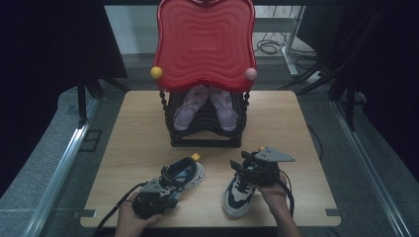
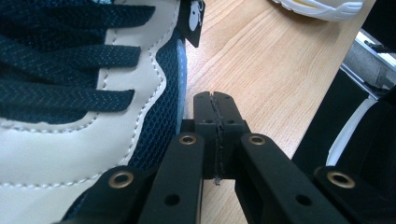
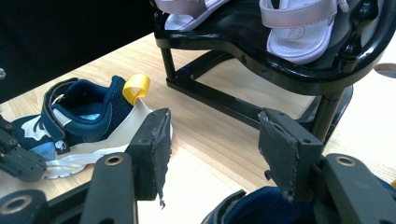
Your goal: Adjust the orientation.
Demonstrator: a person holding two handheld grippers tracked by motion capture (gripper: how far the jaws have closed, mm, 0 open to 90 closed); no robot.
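Two navy and cream sneakers lie on the wooden table (image 1: 138,123). The left sneaker (image 1: 182,177) has a yellow heel loop (image 3: 136,87) and points toward the person. My left gripper (image 1: 165,193) lies against the laced side of the left sneaker (image 2: 70,107), and the left gripper (image 2: 215,135) is shut with nothing between its pads. My right gripper (image 1: 245,165) hovers over the heel end of the right sneaker (image 1: 239,193). In its own view the right gripper (image 3: 219,154) is open, with that sneaker's navy collar (image 3: 247,207) just below.
A black shoe rack (image 1: 205,136) with a red wavy top (image 1: 205,42) stands at the table's far middle, holding a pair of pink sandals (image 1: 205,106). Bare tabletop lies left and right of the rack. Metal frame rails (image 1: 64,158) flank the table.
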